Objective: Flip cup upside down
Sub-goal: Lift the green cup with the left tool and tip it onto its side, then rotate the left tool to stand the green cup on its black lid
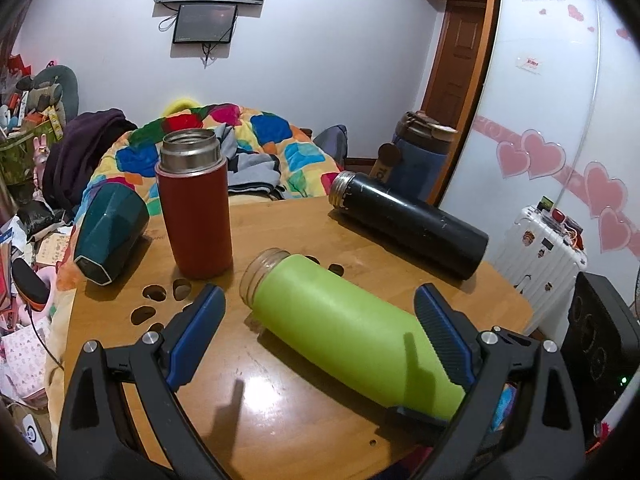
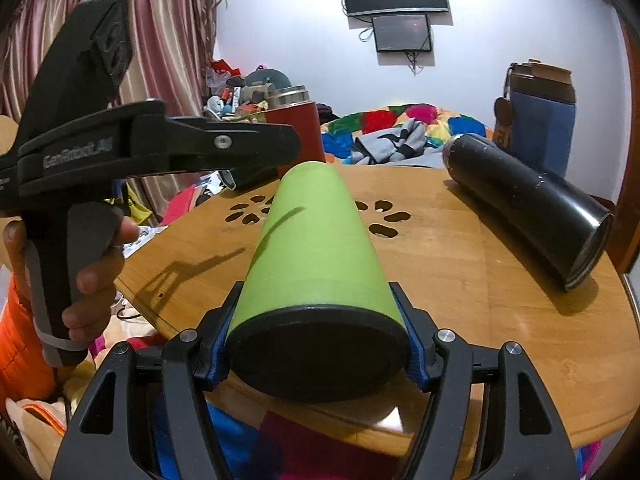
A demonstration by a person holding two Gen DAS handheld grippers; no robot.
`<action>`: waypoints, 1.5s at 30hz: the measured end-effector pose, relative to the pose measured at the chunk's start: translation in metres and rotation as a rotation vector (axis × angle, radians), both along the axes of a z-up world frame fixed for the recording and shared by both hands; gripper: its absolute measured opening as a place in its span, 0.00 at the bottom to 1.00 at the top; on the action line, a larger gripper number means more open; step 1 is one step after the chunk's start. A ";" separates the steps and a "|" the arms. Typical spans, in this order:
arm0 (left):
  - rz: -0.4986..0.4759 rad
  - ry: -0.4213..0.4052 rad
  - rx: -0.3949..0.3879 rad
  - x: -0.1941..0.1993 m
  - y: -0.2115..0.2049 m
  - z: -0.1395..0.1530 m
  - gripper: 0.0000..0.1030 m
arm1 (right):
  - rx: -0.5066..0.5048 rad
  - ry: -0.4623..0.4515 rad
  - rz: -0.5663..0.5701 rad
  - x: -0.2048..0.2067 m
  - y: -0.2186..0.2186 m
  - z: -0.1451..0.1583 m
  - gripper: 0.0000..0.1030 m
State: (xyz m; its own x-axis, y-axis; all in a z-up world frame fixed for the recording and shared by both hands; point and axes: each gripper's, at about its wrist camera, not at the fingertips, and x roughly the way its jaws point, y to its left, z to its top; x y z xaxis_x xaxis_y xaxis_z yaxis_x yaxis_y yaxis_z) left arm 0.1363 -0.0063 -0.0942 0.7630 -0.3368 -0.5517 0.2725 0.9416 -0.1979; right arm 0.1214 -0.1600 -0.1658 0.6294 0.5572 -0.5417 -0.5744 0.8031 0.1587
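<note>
Green cup [image 2: 320, 248] lies on its side at the counter's [image 2: 460, 256] near edge, black base toward you, your right tongs [image 2: 316, 354] clamped on that base end. Grasp step looks done; next, lift clear and rotate so the mouth faces down. Your left tongs [image 1: 320, 312] hover wide open above the cup's mouth end, gripping nothing.

Embossed "GenRobot.AI" on the left gripper [image 2: 256, 148] body, other labels too blurred to read
</note>
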 end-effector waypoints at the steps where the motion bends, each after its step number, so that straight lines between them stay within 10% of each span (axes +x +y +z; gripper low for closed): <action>1: -0.003 -0.005 -0.002 -0.002 0.000 0.001 0.94 | 0.004 -0.001 -0.010 -0.001 -0.002 0.003 0.61; 26: -0.204 -0.174 -0.041 -0.044 -0.008 0.087 0.94 | -0.001 -0.305 -0.070 -0.030 0.014 0.110 0.61; 45: 0.000 -0.122 -0.048 0.021 0.041 0.080 0.97 | 0.053 -0.193 -0.032 0.021 0.041 0.087 0.63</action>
